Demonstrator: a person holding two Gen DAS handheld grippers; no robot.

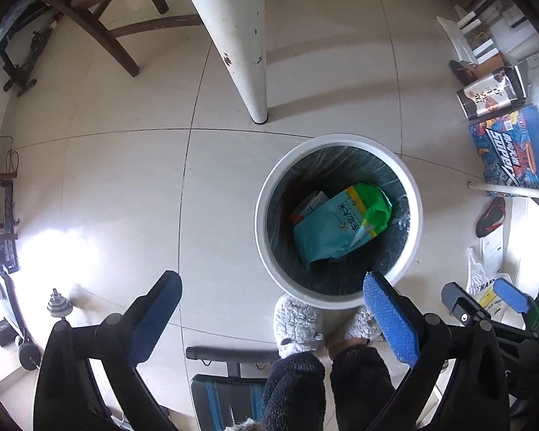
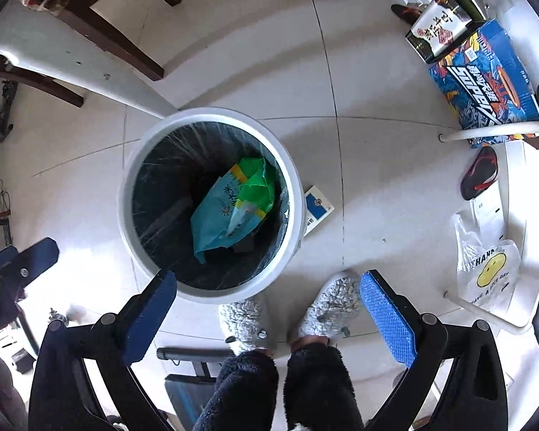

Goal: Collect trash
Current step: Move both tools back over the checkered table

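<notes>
A white round trash bin [image 1: 266, 215] with a dark liner stands on the tiled floor; it also shows in the right wrist view [image 2: 125, 215]. Inside lies a teal and green rice bag [image 1: 337, 226], also seen from the right [image 2: 230, 204], over some smaller packaging. A small blue and white carton [image 2: 318, 208] lies on the floor beside the bin's right side. My left gripper [image 1: 273, 309] is open and empty above the bin's near edge. My right gripper [image 2: 267, 305] is open and empty, above the bin's near rim and the person's slippers.
A white table leg [image 1: 240, 43] stands behind the bin. Dark wooden chair legs [image 1: 100, 25] are at the back left. A blue printed box [image 2: 485, 82], a black and white box [image 2: 438, 32], a slipper [image 2: 479, 174] and a plastic smiley bag [image 2: 488, 269] lie right. The person's slippered feet [image 2: 280, 312] stand near the bin.
</notes>
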